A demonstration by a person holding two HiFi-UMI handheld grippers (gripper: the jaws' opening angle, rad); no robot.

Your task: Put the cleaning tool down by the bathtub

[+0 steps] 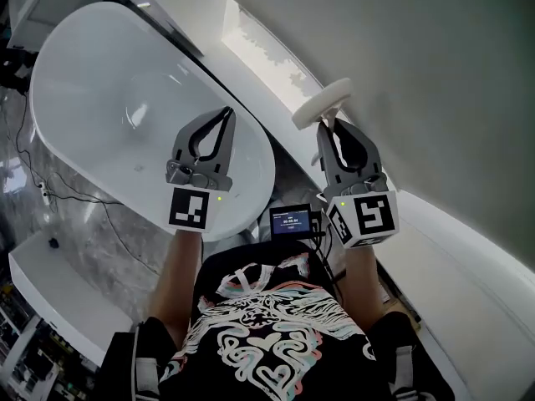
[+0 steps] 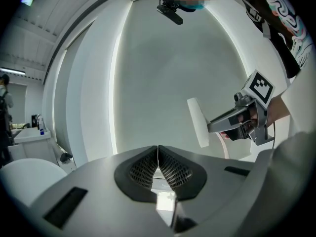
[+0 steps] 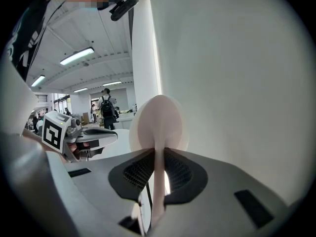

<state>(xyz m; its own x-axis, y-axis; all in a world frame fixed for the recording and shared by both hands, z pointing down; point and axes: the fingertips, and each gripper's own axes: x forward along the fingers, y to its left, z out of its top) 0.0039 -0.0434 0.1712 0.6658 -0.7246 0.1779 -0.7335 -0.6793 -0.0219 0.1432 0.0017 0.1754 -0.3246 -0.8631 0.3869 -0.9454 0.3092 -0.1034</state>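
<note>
The cleaning tool is a white brush with a round flat head on a thin handle. My right gripper is shut on the handle and holds the tool up in the air, to the right of the tub's end and close to the pale wall. From the left gripper view the tool's head shows edge-on. The white oval bathtub lies at the upper left. My left gripper hangs over the tub's right end, jaws shut with nothing between them.
A lit ledge runs between the tub and the wall. A small black screen device sits at the person's chest. A white platform and a cable lie on the marble floor at left. People stand far off in the right gripper view.
</note>
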